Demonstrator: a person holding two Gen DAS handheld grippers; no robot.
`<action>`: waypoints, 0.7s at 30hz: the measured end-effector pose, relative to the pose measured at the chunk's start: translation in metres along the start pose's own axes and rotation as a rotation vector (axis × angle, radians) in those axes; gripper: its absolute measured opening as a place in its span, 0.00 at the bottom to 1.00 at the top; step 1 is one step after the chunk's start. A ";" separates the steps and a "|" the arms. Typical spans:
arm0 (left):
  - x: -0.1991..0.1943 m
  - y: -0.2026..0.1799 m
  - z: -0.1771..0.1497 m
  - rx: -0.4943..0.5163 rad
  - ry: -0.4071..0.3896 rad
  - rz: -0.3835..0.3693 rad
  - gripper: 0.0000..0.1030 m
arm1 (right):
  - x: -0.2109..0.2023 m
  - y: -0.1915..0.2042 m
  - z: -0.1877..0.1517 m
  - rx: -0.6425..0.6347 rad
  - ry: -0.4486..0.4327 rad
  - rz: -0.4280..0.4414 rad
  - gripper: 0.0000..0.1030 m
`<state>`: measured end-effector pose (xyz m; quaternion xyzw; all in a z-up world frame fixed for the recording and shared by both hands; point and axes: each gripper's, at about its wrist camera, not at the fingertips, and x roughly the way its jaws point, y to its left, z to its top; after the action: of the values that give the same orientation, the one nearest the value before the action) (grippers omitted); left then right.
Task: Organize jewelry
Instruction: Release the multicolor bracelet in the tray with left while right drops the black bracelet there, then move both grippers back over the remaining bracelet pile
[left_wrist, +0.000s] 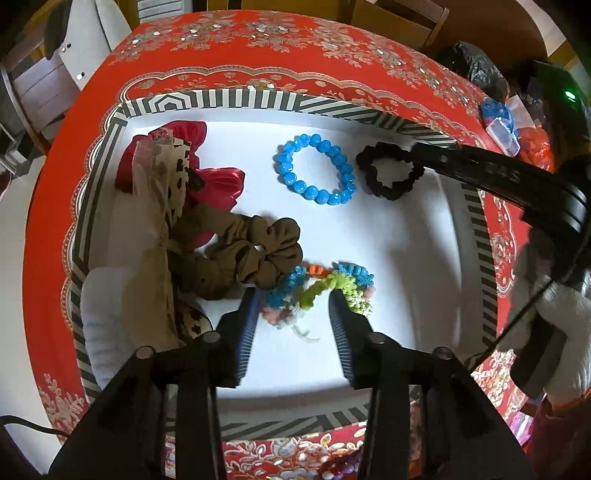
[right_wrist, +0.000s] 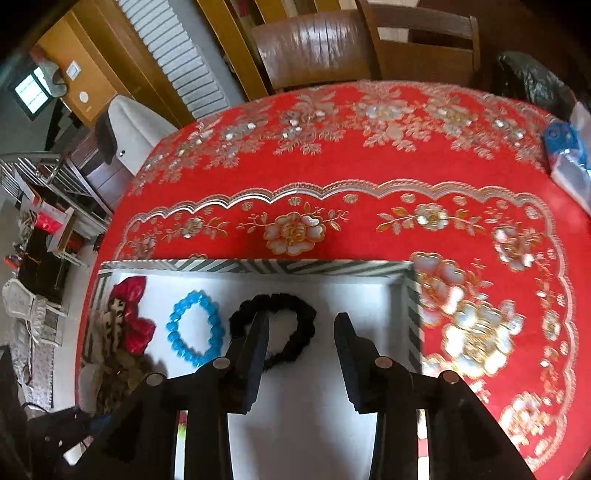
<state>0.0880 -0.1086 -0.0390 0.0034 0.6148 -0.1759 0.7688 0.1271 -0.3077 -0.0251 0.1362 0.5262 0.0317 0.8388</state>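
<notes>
The worktop (right_wrist: 332, 147) in front of you wears a red floral cloth, and on it sits a striped box (left_wrist: 258, 99) with a white floor. At the box's left side lies a heap of fabric: a red bow (left_wrist: 218, 184), a spotted scarf (left_wrist: 170, 173) and a brown scrunchie (left_wrist: 251, 254). The blue bracelet (left_wrist: 314, 170) lies near the far wall, with the black scrunchie (left_wrist: 388, 173) just beside it on the right. Your left gripper (left_wrist: 295, 299) stands wide open over the box floor, its fingers either side of a multicoloured scrunchie (left_wrist: 325, 288); whether they touch it is unclear. Your right gripper (right_wrist: 301, 325) is also spread wide, holding nothing, its left finger overlapping the black scrunchie.
</notes>
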 end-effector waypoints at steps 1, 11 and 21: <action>-0.003 0.000 -0.001 0.002 -0.007 0.000 0.45 | -0.010 0.001 -0.004 -0.001 -0.013 0.009 0.35; -0.046 -0.009 -0.025 0.016 -0.116 0.051 0.49 | -0.093 0.012 -0.063 0.004 -0.103 0.055 0.41; -0.085 -0.029 -0.080 0.047 -0.224 0.128 0.49 | -0.153 0.012 -0.143 -0.020 -0.156 0.026 0.42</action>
<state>-0.0109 -0.0953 0.0281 0.0409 0.5194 -0.1400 0.8420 -0.0671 -0.2979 0.0529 0.1369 0.4572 0.0371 0.8780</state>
